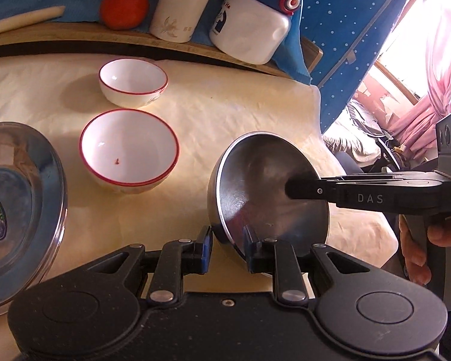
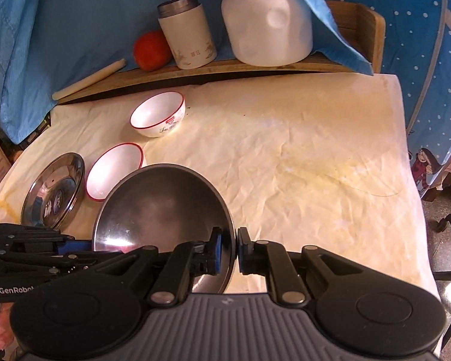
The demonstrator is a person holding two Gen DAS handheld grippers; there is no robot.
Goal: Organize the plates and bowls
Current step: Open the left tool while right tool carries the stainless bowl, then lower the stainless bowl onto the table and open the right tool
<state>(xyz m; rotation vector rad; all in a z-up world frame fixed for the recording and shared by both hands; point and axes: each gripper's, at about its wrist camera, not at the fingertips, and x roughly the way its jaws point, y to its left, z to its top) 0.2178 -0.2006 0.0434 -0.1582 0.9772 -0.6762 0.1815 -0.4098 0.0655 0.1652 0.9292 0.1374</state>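
Note:
A steel bowl (image 1: 267, 189) is tilted on edge above the cream cloth, held by both grippers. My left gripper (image 1: 227, 248) straddles its near rim, pads close on the wall. My right gripper (image 2: 229, 248) is shut on the bowl's (image 2: 162, 207) right rim; it reaches in from the right in the left wrist view (image 1: 294, 189). Two white bowls with red rims stand on the cloth, a near one (image 1: 129, 149) (image 2: 114, 171) and a far one (image 1: 133, 81) (image 2: 158, 114). A steel plate (image 1: 18, 198) (image 2: 54, 191) lies at the left.
A wooden shelf (image 2: 225, 70) at the back carries a white thermos (image 2: 186, 33), a white jug with a blue lid (image 2: 267, 24), an orange fruit (image 2: 150, 49) and a rolling pin (image 2: 90, 79). Blue cloth hangs behind. The table's right edge (image 2: 412, 180) drops to the floor.

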